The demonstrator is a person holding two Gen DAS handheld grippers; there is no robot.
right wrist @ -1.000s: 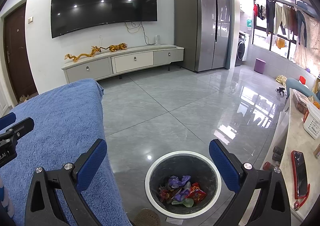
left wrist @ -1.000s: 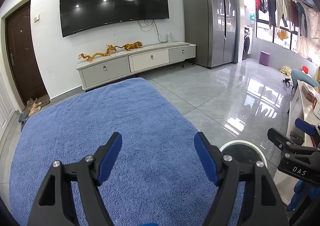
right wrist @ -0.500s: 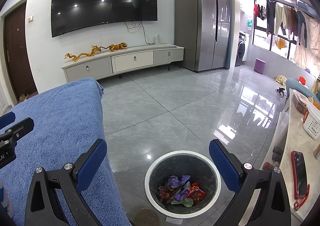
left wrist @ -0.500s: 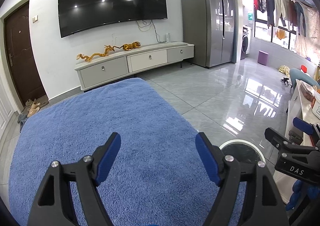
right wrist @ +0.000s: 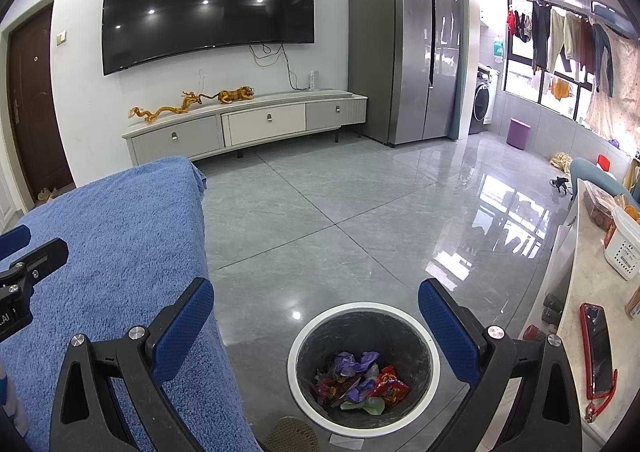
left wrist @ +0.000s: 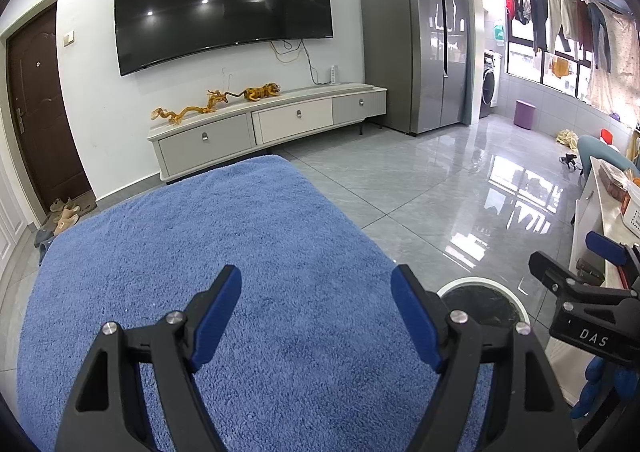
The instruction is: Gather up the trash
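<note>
A round trash bin [right wrist: 363, 368] with a white rim stands on the grey floor below my right gripper [right wrist: 316, 302]. It holds several crumpled wrappers [right wrist: 360, 382], purple, red and green. My right gripper is open and empty above the bin. My left gripper [left wrist: 316, 292] is open and empty over the blue towel-covered table [left wrist: 200, 252]. No trash shows on the towel. The bin's rim [left wrist: 480, 284] and the right gripper [left wrist: 584, 292] show at the right of the left wrist view.
A white counter [right wrist: 580, 312] on the right carries a red-cased phone [right wrist: 598, 352] and a white basket [right wrist: 624, 248]. A TV cabinet [right wrist: 248, 123] and a grey fridge [right wrist: 404, 43] stand at the far wall. A brown slipper [right wrist: 290, 434] lies by the bin.
</note>
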